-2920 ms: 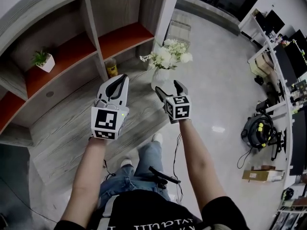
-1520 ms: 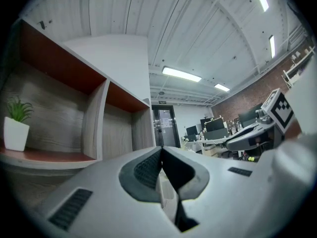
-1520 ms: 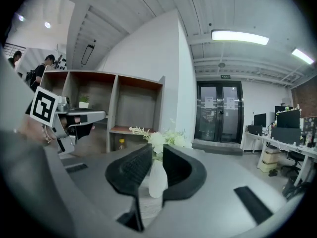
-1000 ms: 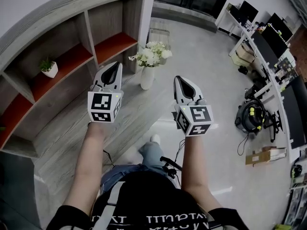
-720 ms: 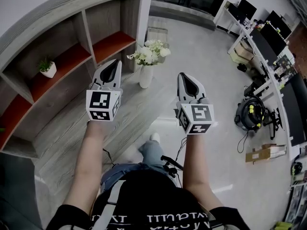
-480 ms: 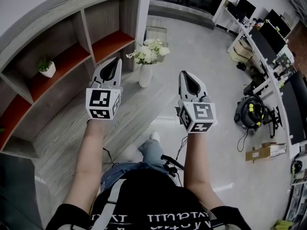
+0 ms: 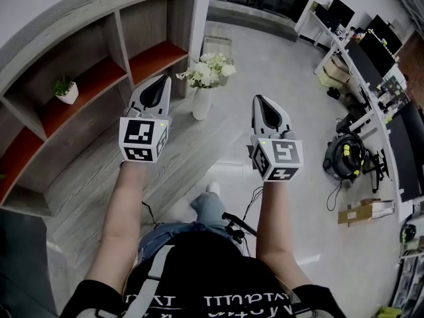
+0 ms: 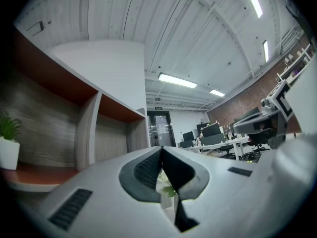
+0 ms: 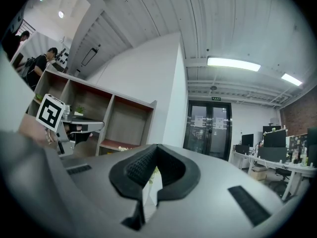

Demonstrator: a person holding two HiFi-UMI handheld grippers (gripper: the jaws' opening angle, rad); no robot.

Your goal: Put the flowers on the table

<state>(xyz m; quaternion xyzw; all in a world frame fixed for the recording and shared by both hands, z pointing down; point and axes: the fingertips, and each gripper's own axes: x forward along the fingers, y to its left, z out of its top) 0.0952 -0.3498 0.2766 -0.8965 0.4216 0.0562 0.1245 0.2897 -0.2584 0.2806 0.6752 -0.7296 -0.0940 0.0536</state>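
White flowers (image 7: 209, 70) stand upright in a white vase (image 7: 201, 103) on the grey wooden table (image 7: 93, 177), near its right edge. My left gripper (image 7: 162, 79) hovers just left of the vase, shut and empty. My right gripper (image 7: 261, 99) hangs to the right of the vase over the floor, also shut and empty. In the left gripper view the closed tips (image 8: 161, 150) meet, and a bit of vase and a leaf (image 8: 169, 192) show below them. The right gripper view shows closed tips (image 9: 157, 147) with the vase (image 9: 150, 185) behind.
Shelves with orange-red boards (image 7: 156, 58) rise behind the table, and one holds a small potted plant (image 7: 64, 88). Office desks (image 7: 371, 58), a black and yellow machine (image 7: 344, 158) and a cardboard box (image 7: 361, 211) stand on the floor at the right. People stand far off (image 9: 47, 58).
The right gripper, earlier open beside the vase, has drawn back from it and is shut. Over the last second it drifted slightly right; the left gripper stayed put.
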